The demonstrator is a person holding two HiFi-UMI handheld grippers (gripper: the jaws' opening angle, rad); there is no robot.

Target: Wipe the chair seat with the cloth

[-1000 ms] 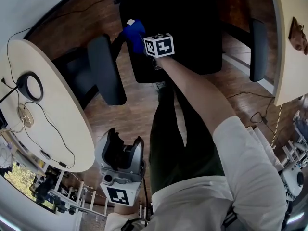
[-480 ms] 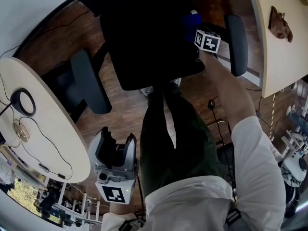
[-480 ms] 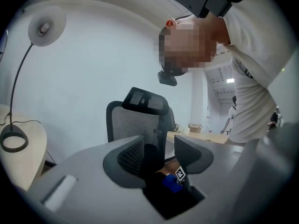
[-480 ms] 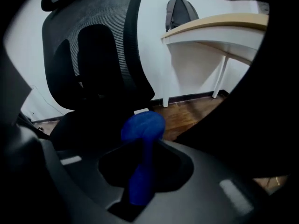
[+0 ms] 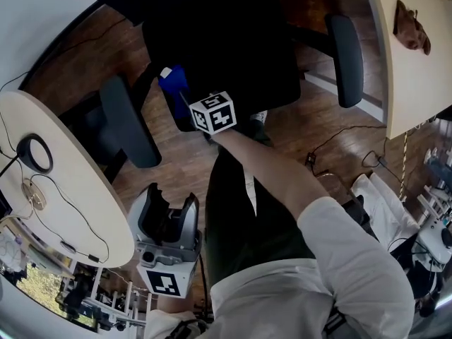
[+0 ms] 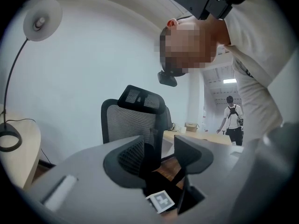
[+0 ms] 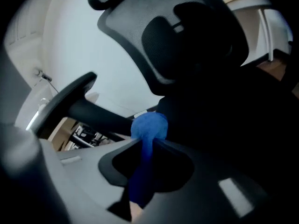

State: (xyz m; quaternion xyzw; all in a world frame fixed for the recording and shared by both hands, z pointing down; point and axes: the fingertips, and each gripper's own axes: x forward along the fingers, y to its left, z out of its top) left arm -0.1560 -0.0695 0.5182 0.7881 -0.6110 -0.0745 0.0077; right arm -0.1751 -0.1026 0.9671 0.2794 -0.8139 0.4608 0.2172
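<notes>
Cloth point(image 5: 172, 85) pinched in your right gripper point(image 5: 186, 99) has slid back across the chair seat point(image 5: 236, 44) to its left side, so wiping goes on; your left gripper point(image 5: 176, 205) waits wide open.

- Head view: your head camera looked steeply down past your right arm onto the chair seat point(image 5: 233, 62), far below. The left gripper point(image 5: 169, 221) was near and the right gripper point(image 5: 181, 97) farther.
- Left gripper view: low at your left side, it faced upward at the chair back point(image 6: 133, 120).
- Right gripper view: close above the seat, it faced the back and the left armrest point(image 7: 70, 98).
- Shared: the chair in all three views; the blue cloth point(image 5: 173, 83) in the head and right gripper views.
</notes>
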